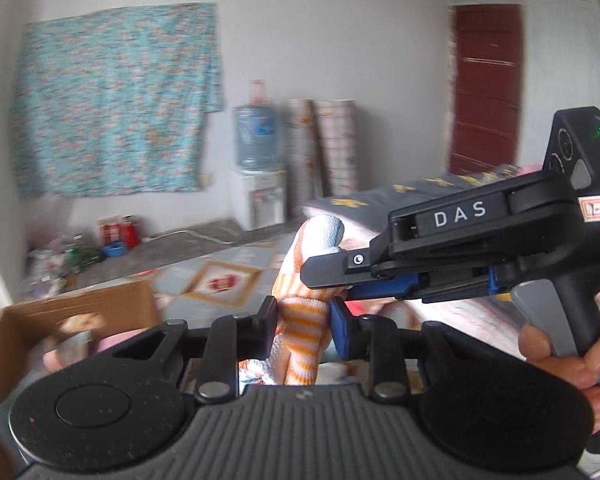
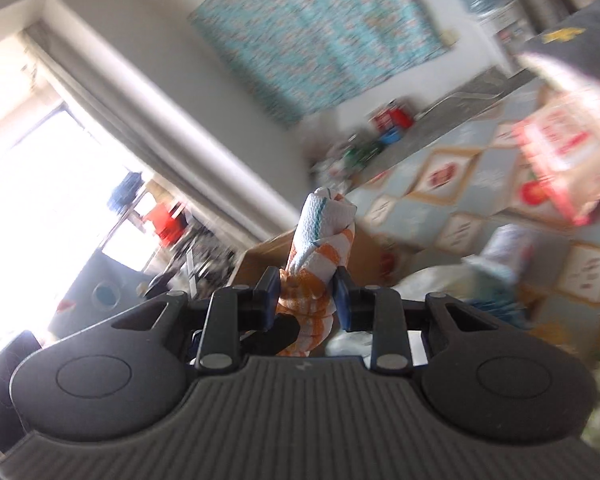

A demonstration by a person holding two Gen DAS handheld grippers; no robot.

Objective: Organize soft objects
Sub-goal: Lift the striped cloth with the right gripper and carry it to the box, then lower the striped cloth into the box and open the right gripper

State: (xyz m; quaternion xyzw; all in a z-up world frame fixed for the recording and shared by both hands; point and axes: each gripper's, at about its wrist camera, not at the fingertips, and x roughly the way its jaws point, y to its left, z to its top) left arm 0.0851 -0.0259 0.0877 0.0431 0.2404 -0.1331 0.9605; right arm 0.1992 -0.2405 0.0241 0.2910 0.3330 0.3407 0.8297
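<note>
An orange and white striped cloth (image 1: 300, 320) is held up in the air by both tongs. The left tongs (image 1: 303, 322) are closed narrowly on its lower part. The right tongs (image 2: 307, 294) are clamped on the same cloth just beside them, and a hand (image 1: 560, 360) is seen on their handle. A cardboard box (image 1: 60, 312) stands below on the left, above the patterned floor (image 1: 220, 280).

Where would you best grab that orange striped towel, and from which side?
Around its bunched, twisted middle, from the sides. The orange striped towel is gathered into a narrow rope there, slim enough to sit between the fingers; both the left gripper and right gripper clamp it that way.
</note>
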